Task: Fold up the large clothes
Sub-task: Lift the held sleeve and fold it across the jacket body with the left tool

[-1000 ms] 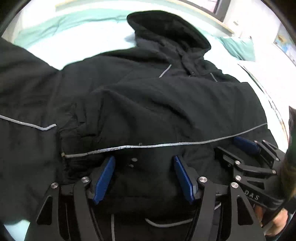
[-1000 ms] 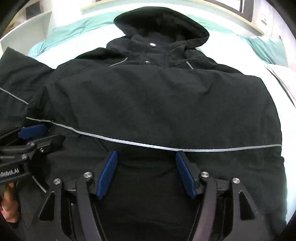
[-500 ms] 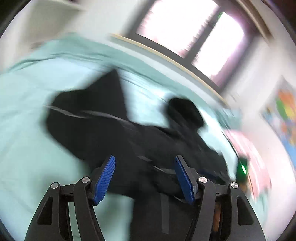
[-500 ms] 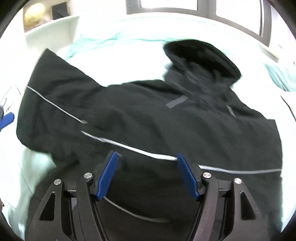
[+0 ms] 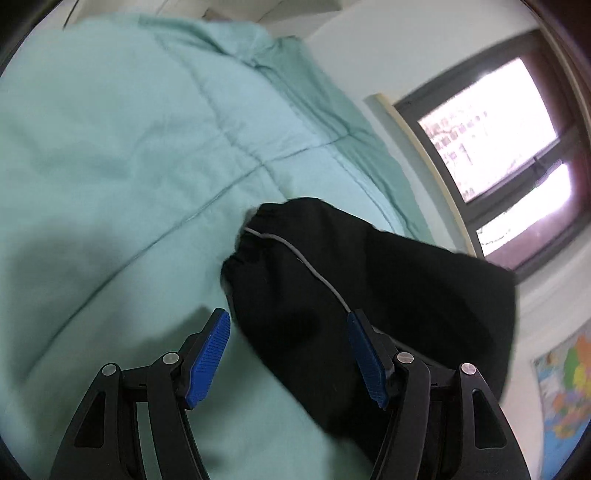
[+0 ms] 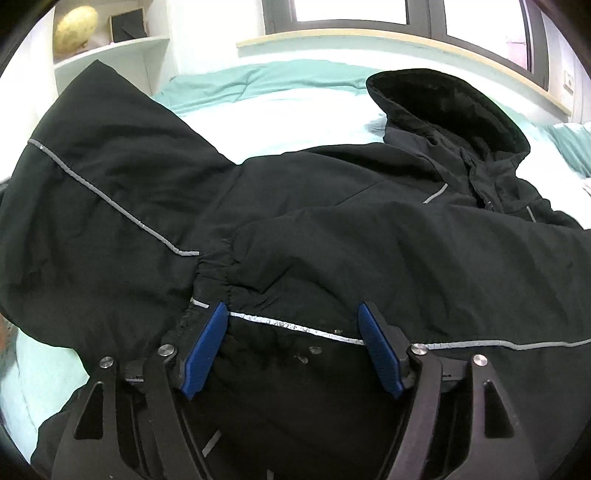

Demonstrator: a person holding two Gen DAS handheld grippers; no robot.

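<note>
You're mid sleeve-fold: left gripper (image 5: 288, 354), jaws apart, nears the sleeve (image 5: 369, 280); clamp its cuff. Right gripper (image 6: 291, 347) gapes over the jacket (image 6: 369, 240).

The jacket (image 6: 332, 229) lies spread on the bed (image 6: 295, 107), its hood (image 6: 447, 107) toward the far side, below the window (image 6: 351, 11). One sleeve (image 6: 424, 266) is folded across the body, its cuff (image 6: 214, 273) near the middle. The other sleeve (image 5: 369, 288) stretches out to the left over the bed, and the left tongs (image 5: 288, 354) stand spread over it, near its cuff (image 5: 251, 236). The right tongs (image 6: 291, 347) stand spread above the folded sleeve. A shelf (image 6: 110, 55) stands behind the bed at the far left; a map (image 5: 565, 387) hangs on the wall to the right.
</note>
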